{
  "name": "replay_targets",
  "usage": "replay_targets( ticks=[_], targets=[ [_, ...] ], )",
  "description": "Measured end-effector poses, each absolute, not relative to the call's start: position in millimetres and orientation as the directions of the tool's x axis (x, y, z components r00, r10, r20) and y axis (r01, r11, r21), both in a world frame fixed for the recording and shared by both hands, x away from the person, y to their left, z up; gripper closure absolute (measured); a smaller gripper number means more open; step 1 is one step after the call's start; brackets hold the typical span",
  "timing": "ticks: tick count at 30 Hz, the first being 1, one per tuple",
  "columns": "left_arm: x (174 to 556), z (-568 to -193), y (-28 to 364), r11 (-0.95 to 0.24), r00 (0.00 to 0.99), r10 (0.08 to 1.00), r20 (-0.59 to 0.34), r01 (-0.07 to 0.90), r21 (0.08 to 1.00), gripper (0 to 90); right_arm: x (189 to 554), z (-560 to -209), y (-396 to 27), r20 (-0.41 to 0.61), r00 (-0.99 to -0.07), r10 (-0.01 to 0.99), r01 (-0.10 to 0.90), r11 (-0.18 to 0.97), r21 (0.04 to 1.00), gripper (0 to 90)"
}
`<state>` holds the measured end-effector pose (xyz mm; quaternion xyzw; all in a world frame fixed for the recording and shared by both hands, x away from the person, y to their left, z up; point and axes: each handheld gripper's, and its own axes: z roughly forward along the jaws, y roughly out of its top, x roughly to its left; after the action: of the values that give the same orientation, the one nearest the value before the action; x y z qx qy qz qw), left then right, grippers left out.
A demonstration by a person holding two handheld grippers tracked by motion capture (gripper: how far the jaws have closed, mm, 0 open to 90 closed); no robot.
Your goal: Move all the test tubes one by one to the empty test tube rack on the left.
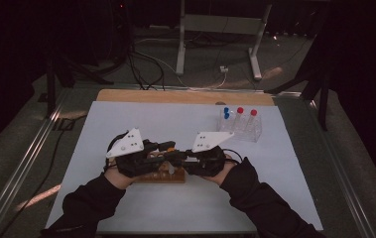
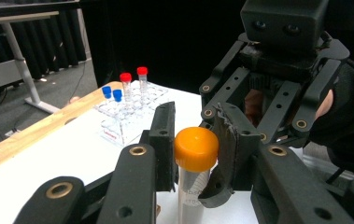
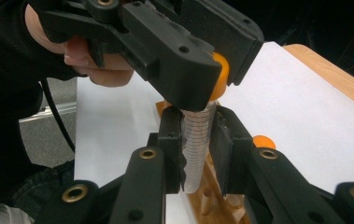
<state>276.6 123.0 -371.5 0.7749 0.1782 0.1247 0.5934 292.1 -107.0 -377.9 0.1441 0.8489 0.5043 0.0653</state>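
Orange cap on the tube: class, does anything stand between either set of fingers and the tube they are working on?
Nothing visible does. The left gripper is shut on the orange cap, its fingers pressing its sides. The right gripper is shut on the tube body below the cap, above the wooden rack.

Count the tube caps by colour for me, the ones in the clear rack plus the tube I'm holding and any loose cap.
Red caps: 2, on tubes in the clear rack
Blue caps: 2, in the same rack
Orange caps: 2, one on the tube gripped by both grippers, one lying loose on the white sheet
Total: 6
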Motion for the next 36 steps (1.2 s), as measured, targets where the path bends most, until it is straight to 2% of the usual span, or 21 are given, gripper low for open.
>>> replay_targets(
  ticks=[8,12,13,25,28,33,36],
  targets=[
    [277.2,-369.3,125.3,-0.230,0.907,0.422,-0.008,0.115,0.966,71.9,292.1,-377.5,-107.3,0.049,-0.950,0.309,0.187,0.435,0.881,72.8],
    [280.6,-366.4,131.8,-0.218,0.895,0.446,-0.008,0.117,0.969,71.9,291.8,-378.3,-110.9,0.045,-0.942,0.332,0.188,0.414,0.890,55.4],
    [281.6,-365.8,133.9,-0.216,0.891,0.454,-0.006,0.117,0.969,71.9,292.0,-378.3,-112.4,0.048,-0.940,0.337,0.192,0.409,0.892,54.5],
    [296.3,-369.3,151.7,-0.199,0.838,0.545,-0.006,0.137,0.970,71.9,292.0,-377.0,-130.2,0.066,-0.933,0.355,0.205,0.371,0.906,15.2],
    [300.8,-373.3,153.7,-0.204,0.828,0.561,-0.005,0.144,0.968,71.9,290.0,-376.5,-134.2,0.056,-0.935,0.351,0.194,0.370,0.908,13.7],
    [309.1,-381.5,156.2,-0.190,0.814,0.581,-0.016,0.155,0.969,71.9,290.6,-376.7,-141.2,0.034,-0.934,0.355,0.176,0.375,0.910,3.2],
    [313.7,-386.9,156.4,-0.180,0.806,0.591,-0.024,0.161,0.971,71.9,292.0,-377.0,-145.7,0.016,-0.927,0.374,0.170,0.382,0.908,2.8]
  ],
)
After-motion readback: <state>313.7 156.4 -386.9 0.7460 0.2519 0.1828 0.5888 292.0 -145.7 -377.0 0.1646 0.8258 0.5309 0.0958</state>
